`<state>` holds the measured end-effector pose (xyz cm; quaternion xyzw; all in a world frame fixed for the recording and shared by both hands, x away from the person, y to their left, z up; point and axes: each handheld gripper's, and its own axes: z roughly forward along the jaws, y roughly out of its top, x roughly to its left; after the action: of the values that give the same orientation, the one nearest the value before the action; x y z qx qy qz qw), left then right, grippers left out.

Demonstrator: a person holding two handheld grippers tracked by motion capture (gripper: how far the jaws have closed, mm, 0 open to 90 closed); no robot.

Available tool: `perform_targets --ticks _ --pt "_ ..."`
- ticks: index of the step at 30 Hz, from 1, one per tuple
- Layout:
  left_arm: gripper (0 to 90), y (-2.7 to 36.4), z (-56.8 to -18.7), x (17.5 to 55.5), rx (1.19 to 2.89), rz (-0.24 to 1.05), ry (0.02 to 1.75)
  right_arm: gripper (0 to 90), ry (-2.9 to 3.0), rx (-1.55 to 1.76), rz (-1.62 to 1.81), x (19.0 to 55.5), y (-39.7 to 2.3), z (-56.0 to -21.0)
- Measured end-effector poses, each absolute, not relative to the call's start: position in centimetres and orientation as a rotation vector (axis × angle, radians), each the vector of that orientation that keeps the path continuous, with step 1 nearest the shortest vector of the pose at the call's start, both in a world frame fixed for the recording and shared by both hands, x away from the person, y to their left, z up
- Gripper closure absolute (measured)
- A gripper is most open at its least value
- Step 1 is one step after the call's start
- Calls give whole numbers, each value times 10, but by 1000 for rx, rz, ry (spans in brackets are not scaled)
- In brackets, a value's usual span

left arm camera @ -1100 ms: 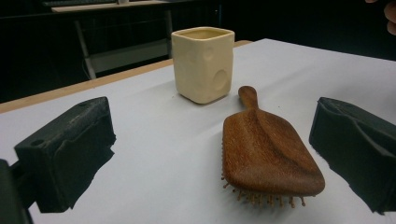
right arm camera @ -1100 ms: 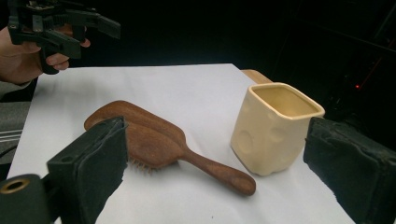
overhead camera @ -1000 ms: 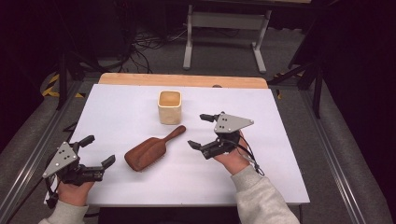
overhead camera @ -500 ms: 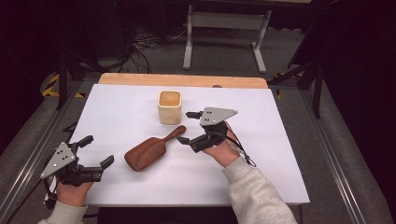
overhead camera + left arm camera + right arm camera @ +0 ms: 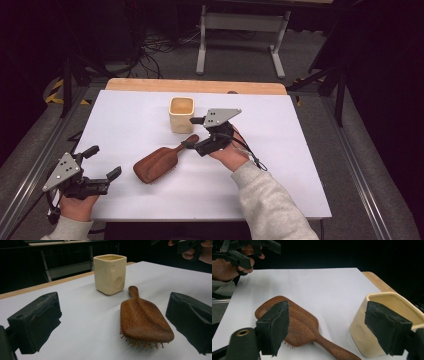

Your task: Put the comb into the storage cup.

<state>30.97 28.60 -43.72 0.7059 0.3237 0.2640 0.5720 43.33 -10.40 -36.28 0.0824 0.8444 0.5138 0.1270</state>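
A brown wooden hairbrush (image 5: 157,162) lies bristles down in the middle of the white table (image 5: 280,165), its handle pointing toward a cream square cup (image 5: 181,114). My right gripper (image 5: 190,133) hovers open over the handle end, between brush and cup. In the right gripper view the brush (image 5: 299,325) lies by one jaw and the cup (image 5: 367,332) behind the other, with nothing gripped. My left gripper (image 5: 106,161) rests open near the table's front left corner, apart from the brush. Its own view looks at the brush head (image 5: 143,320) and the cup (image 5: 110,273) beyond.
A wooden strip (image 5: 195,86) runs along the table's far edge. Behind it are a metal stand (image 5: 240,30) and cables on the dark floor. Bare white surface lies to the right of the right hand and between the left gripper and the brush.
My right gripper has moved left across the table to the brush handle, next to the cup. The left gripper, brush and cup have stayed put.
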Motion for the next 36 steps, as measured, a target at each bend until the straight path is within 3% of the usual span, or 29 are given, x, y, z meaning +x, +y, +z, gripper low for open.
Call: perform_targets --ticks 11,12,14,17,18,20,23,36 --pt "9 287 -437 311 1650 616 761 291 2541 253 1443 452 -94 -364" --pt "9 287 -437 311 1650 615 760 356 2551 255 1432 454 -94 -364" --pt "9 287 -437 311 1653 616 760 401 2557 251 1424 455 -94 -365" --pt "10 286 -437 312 1661 618 756 642 2596 234 1361 459 -93 -368" --pt "11 286 -437 312 1661 618 756 642 2596 234 1361 459 -93 -368" --pt "11 285 -437 312 1661 616 756 789 2612 242 1338 461 -93 -371" --pt "13 285 -438 313 1660 611 751 894 2637 256 1295 465 -91 -375" --pt "14 285 -437 314 1666 609 751 897 2727 352 1058 491 -73 -410"
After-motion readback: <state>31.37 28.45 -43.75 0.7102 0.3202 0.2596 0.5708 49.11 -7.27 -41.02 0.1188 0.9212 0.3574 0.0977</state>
